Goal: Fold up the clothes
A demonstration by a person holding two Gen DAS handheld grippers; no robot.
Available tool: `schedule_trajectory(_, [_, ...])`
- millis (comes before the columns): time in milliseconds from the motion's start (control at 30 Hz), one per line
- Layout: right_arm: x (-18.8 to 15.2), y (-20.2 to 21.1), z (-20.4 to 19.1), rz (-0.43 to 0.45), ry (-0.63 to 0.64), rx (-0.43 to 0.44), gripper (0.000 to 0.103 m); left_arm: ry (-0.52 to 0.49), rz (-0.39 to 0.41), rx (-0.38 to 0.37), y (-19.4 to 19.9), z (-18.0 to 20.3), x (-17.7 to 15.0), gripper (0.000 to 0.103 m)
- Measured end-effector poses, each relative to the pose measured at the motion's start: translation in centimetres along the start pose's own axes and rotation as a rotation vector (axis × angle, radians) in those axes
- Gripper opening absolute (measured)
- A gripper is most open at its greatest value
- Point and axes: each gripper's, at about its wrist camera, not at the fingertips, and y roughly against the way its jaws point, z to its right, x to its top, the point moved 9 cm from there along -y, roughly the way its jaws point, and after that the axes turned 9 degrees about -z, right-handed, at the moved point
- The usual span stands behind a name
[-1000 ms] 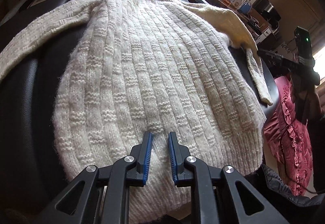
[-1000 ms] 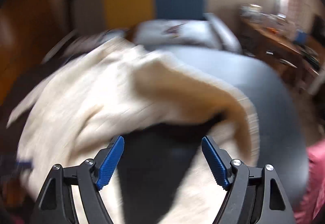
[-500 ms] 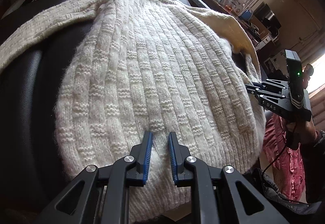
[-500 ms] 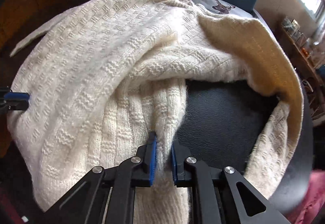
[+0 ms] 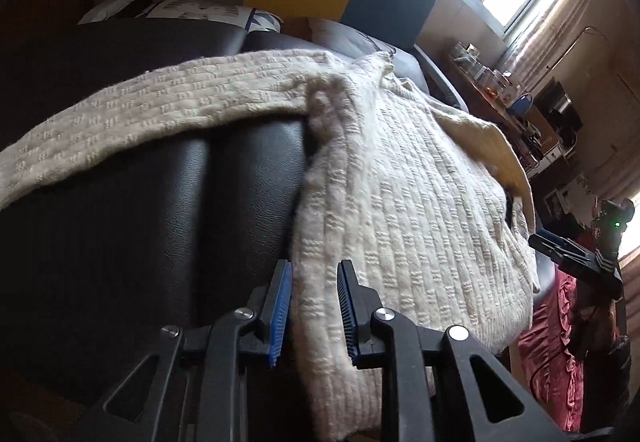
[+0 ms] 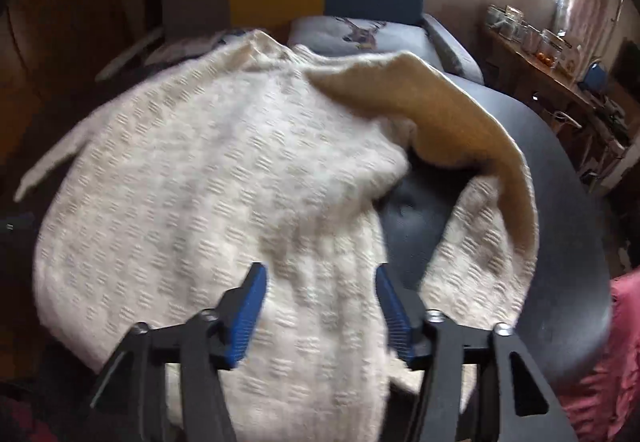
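Presently, the cream knitted sweater (image 6: 208,177) lay spread over the black leather seat (image 5: 140,209), one sleeve (image 5: 132,113) stretched aside, probably for folding. The left claw (image 5: 314,308) had just widened slightly, hem loose between its pads. The right claw (image 6: 320,316) had just opened wide, gripping nothing. No containers held clothing.

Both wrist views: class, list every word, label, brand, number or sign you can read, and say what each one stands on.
No text can be read in either view.
Stag cushion: a picture only, no words.
Patterned pillow: a blue-grey print, no letters to make out.
Right gripper: any marking is too small to read.
Jars on the side table: labels, if any, too small and blurred.
Cream sweater: no tag showing.
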Motion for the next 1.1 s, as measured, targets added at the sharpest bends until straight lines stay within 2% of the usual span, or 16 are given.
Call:
schedule_trajectory(100, [0.5, -0.8, -4.8, 0.005, 0.047, 0.083, 0.072, -0.013, -0.028, -0.026, -1.7, -0.4, 0.6, 0.023])
schedule_trajectory(200, [1.4, -4.4, -7.4, -0.045, 0.074, 0.118, 0.072, -0.040, -0.066, -0.021, -4.3, 0.3, 1.5, 0.024])
schedule_trajectory(333, [1.0, -7.6, -7.9, -0.111, 0.056, 0.142, 0.072, -0.048, -0.101, -0.014, -6.1, 0.7, 1.8, 0.022])
schedule_trajectory(367, [0.8, -8.4, -7.6, -0.130, 0.056, 0.129, 0.073, -0.057, -0.095, 0.019, -6.3, 0.8, 2.0, 0.012])
schedule_trajectory(533, [-0.2, -9.0, -6.9, -0.146, 0.061, 0.101, 0.073, 0.001, -0.029, 0.108, -4.1, -0.3, 1.4, 0.010])
schedule_trajectory(633, [-0.9, -8.9, -7.3, -0.133, 0.077, 0.115, 0.081, 0.050, -0.071, 0.083, -4.6, -1.0, -0.1, 0.012])
schedule_trajectory(700, [-1.1, -9.0, -7.8, -0.127, 0.101, 0.109, 0.091, 0.064, -0.070, 0.069, -4.2, -0.9, -0.3, 0.015])
schedule_trajectory(733, [-1.1, -9.1, -8.0, -0.131, 0.110, 0.108, 0.093, 0.073, -0.060, 0.048, -3.6, -0.7, 0.0, 0.015])
schedule_trajectory(800, [-1.0, -9.2, -8.2, -0.139, 0.118, 0.107, 0.098, 0.073, 0.001, 0.014, -1.5, -0.1, 1.6, 0.016])
schedule_trajectory(867, [-0.8, -9.0, -8.1, -0.146, 0.121, 0.115, 0.098, 0.046, 0.066, 0.023, 0.6, 0.3, 3.6, 0.018])
schedule_trajectory(933, [-0.2, -8.4, -8.0, -0.143, 0.106, 0.161, 0.098, 0.020, 0.116, 0.042, 2.0, 0.6, 6.1, 0.018])
schedule_trajectory(1033, [2.3, -6.9, -7.0, -0.101, 0.055, 0.230, 0.097, -0.016, 0.153, 0.121, 2.5, 0.1, 10.4, 0.019])
schedule_trajectory(1100, [4.8, -6.3, -6.0, -0.065, 0.033, 0.232, 0.097, -0.010, 0.144, 0.175, 2.0, -1.3, 13.2, 0.019])
